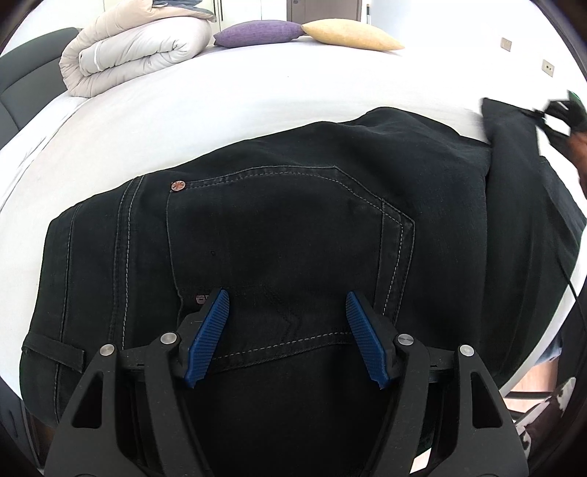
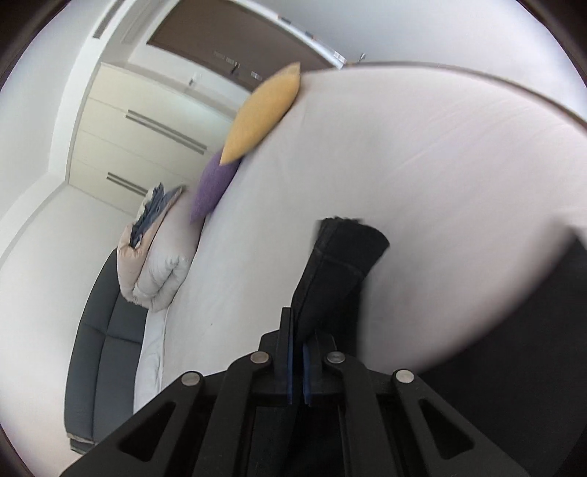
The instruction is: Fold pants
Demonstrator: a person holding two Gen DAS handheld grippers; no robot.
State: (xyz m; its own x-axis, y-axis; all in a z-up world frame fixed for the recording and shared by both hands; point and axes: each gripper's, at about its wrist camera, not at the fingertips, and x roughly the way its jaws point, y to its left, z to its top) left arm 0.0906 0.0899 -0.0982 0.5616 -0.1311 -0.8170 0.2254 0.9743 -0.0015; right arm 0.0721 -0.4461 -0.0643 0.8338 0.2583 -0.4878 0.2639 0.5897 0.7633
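Note:
Black jeans (image 1: 279, 235) lie flat on the white bed (image 1: 227, 106), back pocket facing up. My left gripper (image 1: 288, 323) hovers over the pocket area, its blue pads (image 1: 209, 337) apart with nothing between them. At the far right of the left wrist view my right gripper (image 1: 557, 113) holds up the end of a trouser leg (image 1: 513, 121). In the right wrist view the right gripper (image 2: 299, 337) is shut on that leg end (image 2: 337, 264), which stands up above the sheet; the picture is blurred.
A rolled beige duvet (image 1: 128, 51), a purple cushion (image 1: 256, 33) and a yellow cushion (image 1: 348, 35) lie along the far side of the bed. A dark sofa (image 2: 106, 337) stands beyond the duvet. Wardrobe doors (image 2: 146, 132) fill the back wall.

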